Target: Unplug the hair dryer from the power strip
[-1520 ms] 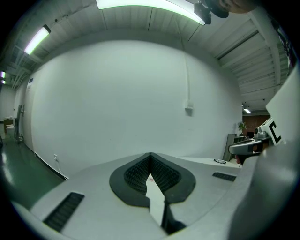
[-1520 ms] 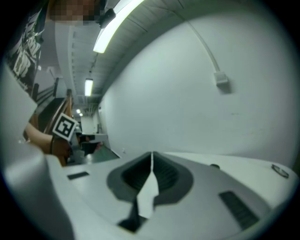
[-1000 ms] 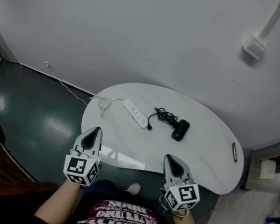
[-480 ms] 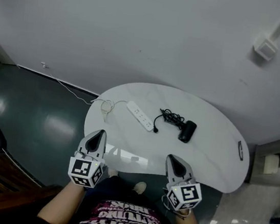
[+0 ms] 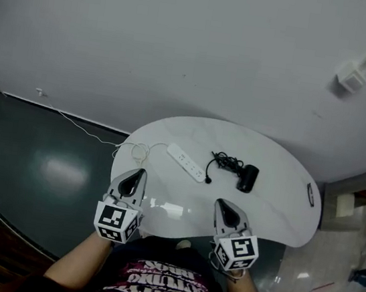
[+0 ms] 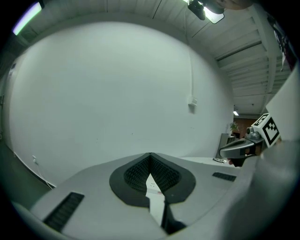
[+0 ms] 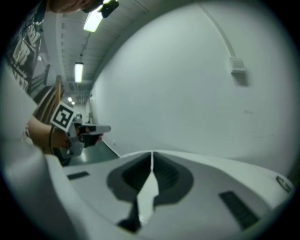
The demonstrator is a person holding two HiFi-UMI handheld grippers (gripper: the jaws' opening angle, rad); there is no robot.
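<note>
hair dryer: small black body (image 5: 247, 178) lying flat on the white table (image 5: 275, 209), right of middle, well beyond both tools.
cord: black, bunched in a loose tangle (image 5: 225, 160) just left of the dryer; one strand runs toward the strip.
plug: dark tip (image 5: 208, 178) at the near-right end of the power strip; too small to tell how deep it sits. Judged to be in its socket.
power strip: white bar (image 5: 187, 162) lying at a slant, mid-table. Its own white cable (image 5: 138, 149) loops off by the left edge.
left tool: (image 5: 140, 172) clenched, tips together, nothing between them; hovers at the near-left edge of the table, well apart from the strip.
right tool: (image 5: 218, 204) clenched and empty too; at the near edge, pointing toward the dryer side.
done: nothing that shows; no contact with strip, plug or dryer.
left: the whole job, by my reading. Reach in, steady the strip, grip the plug, pull it free.
</note>
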